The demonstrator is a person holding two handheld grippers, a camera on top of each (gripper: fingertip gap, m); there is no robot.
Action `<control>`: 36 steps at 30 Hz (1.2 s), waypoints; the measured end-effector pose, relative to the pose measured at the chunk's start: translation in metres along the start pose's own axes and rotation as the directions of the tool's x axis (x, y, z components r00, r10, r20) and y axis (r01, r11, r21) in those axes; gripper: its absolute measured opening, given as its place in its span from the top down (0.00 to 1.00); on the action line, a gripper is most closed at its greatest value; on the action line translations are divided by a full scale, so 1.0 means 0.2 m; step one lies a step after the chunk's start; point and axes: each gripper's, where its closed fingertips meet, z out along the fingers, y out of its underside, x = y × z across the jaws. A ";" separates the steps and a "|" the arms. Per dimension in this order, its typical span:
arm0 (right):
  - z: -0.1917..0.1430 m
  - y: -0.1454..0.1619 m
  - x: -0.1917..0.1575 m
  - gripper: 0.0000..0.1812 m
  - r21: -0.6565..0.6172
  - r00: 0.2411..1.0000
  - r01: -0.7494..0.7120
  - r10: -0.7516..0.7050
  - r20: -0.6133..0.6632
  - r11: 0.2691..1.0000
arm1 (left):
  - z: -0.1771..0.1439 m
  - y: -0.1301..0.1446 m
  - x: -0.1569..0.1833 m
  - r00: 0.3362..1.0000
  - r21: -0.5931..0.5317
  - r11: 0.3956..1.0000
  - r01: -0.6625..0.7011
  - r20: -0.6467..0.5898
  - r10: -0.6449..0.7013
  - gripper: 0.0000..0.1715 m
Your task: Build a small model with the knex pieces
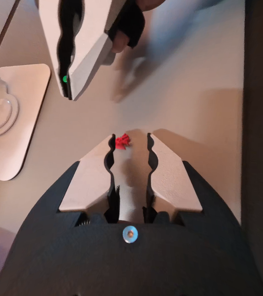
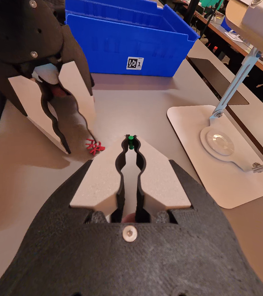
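A small green peg [image 2: 130, 142] sits pinched between the tips of the right gripper [image 2: 131, 136], whose fingers are closed on it; it is held clear of the table [image 2: 143, 108]. In the left wrist view the same peg [image 1: 65, 78] shows as a green spot at the tip of the right gripper [image 1: 66, 89], with a gloved hand [image 1: 126, 32] behind the tool.

A small red branched piece [image 1: 122, 141] lies flat on the table. The left gripper [image 1: 131, 135] has its fingers apart and empty, the tips set down around the piece; the piece lies just beside the left-hand fingertip in that view. The right wrist view confirms the red piece [image 2: 94, 146] on the surface at the left gripper's tips [image 2: 81, 144].

Status as observed: the green peg is in a grip; the red piece is not, and whether a fingertip touches it cannot be told.

Surroundings: a blue bin [image 2: 127, 40] with a square marker label stands beyond, its contents not visible. A pale base plate [image 2: 223, 160] carrying a lens on a metal arm lies to the right.
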 end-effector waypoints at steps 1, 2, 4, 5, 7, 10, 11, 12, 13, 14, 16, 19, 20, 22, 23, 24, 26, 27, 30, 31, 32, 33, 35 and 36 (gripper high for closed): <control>0.00 0.00 0.00 0.99 0.000 1.000 -0.002 0.002 0.000 1.000 | 0.01 0.01 -0.01 1.000 -0.013 1.000 -0.002 0.008 0.002 0.78; 0.00 0.00 0.00 0.99 0.000 1.000 -0.004 0.004 0.001 1.000 | 0.02 0.04 -0.01 1.000 -0.040 0.999 -0.005 0.009 0.006 0.78; 0.00 0.01 0.00 0.98 -0.002 1.000 -0.004 0.004 0.001 1.000 | 0.04 0.06 0.00 1.000 -0.064 0.998 0.014 -0.009 -0.015 0.80; 0.00 0.01 0.00 0.98 -0.003 1.000 -0.003 0.003 0.003 1.000 | 0.03 0.06 0.03 0.999 -0.071 0.997 0.022 -0.032 -0.025 0.81; 0.01 0.01 -0.01 0.98 -0.005 1.000 -0.004 0.004 0.010 1.000 | 0.02 0.07 0.05 0.998 -0.080 0.996 0.024 -0.051 -0.028 0.79; 0.02 0.02 -0.02 0.99 -0.017 1.000 -0.004 0.004 0.024 1.000 | -0.02 0.07 0.18 0.982 -0.080 0.996 0.028 -0.184 -0.042 0.80; 0.02 0.03 -0.03 0.99 -0.021 1.000 -0.004 0.004 0.030 1.000 | -0.02 0.05 0.15 0.988 -0.056 0.998 0.032 -0.151 -0.040 0.80; 0.03 0.04 -0.03 0.99 -0.028 0.999 -0.004 0.005 0.037 1.000 | -0.04 0.04 0.10 0.992 -0.040 0.998 0.050 -0.118 -0.055 0.78; 0.03 0.05 -0.04 0.99 -0.039 0.999 -0.004 0.006 0.044 0.999 | -0.05 0.02 0.05 0.994 -0.020 0.997 0.070 -0.078 -0.071 0.76; 0.04 0.06 -0.04 0.99 -0.053 0.999 -0.004 0.007 0.048 0.999 | -0.06 0.02 0.01 0.995 -0.004 0.996 0.085 -0.045 -0.085 0.75; 0.05 0.09 -0.05 0.99 -0.088 0.998 -0.003 0.008 0.059 0.996 | -0.05 0.06 -0.05 0.994 -0.036 0.993 0.109 -0.008 -0.109 0.71; 0.07 0.13 -0.09 0.99 -0.125 0.996 0.016 -0.006 0.085 0.992 | 0.00 0.10 0.03 0.991 -0.074 0.992 0.105 -0.073 -0.111 0.77; 0.08 0.14 -0.11 0.99 -0.133 0.995 0.019 -0.006 0.100 0.991 | 0.01 0.10 0.07 0.988 -0.082 0.991 0.106 -0.108 -0.114 0.79; 0.11 0.16 -0.15 0.99 -0.151 0.992 0.032 -0.012 0.128 0.988 | 0.01 0.08 0.09 0.992 -0.075 0.995 0.064 -0.104 -0.072 0.84; 0.12 0.18 -0.17 0.99 -0.171 0.990 0.050 -0.027 0.137 0.984 | 0.02 0.08 0.06 0.997 -0.075 0.996 0.046 -0.056 -0.051 0.86; 0.13 0.20 -0.18 0.99 -0.189 0.988 0.077 -0.050 0.143 0.979 | 0.02 0.08 0.05 0.999 -0.077 0.996 0.035 -0.026 -0.037 0.86; 0.12 0.19 -0.22 0.98 -0.188 0.982 0.098 -0.065 0.178 0.977 | 0.01 0.04 0.05 1.000 -0.038 0.999 -0.023 -0.002 0.022 0.86; 0.12 0.20 -0.24 0.99 -0.190 0.978 0.100 -0.061 0.198 0.977 | 0.00 0.00 0.06 0.999 0.006 0.999 -0.040 -0.009 0.040 0.86; 0.09 0.19 -0.27 0.98 -0.179 0.965 0.136 -0.089 0.247 0.974 | -0.03 -0.10 0.12 0.997 0.088 0.993 -0.074 -0.030 0.077 0.88; 0.08 0.18 -0.29 0.98 -0.172 0.959 0.118 -0.068 0.274 0.978 | -0.03 -0.11 0.15 0.995 0.102 0.991 -0.089 -0.044 0.094 0.88; 0.07 0.17 -0.31 0.98 -0.169 0.953 0.103 -0.049 0.298 0.980 | -0.02 -0.12 0.16 0.993 0.100 0.990 -0.104 -0.047 0.109 0.88; 0.07 0.18 -0.32 0.98 -0.172 0.947 0.102 -0.043 0.320 0.980 | -0.01 -0.10 0.18 0.990 0.078 0.989 -0.125 -0.051 0.129 0.88; 0.07 0.22 -0.36 0.98 -0.199 0.934 0.119 -0.042 0.355 0.973 | 0.03 -0.06 0.19 0.985 0.041 0.985 -0.166 -0.034 0.167 0.88; 0.07 0.23 -0.37 0.98 -0.213 0.928 0.132 -0.045 0.369 0.968 | 0.04 -0.05 0.19 0.984 0.023 0.984 -0.174 -0.035 0.175 0.87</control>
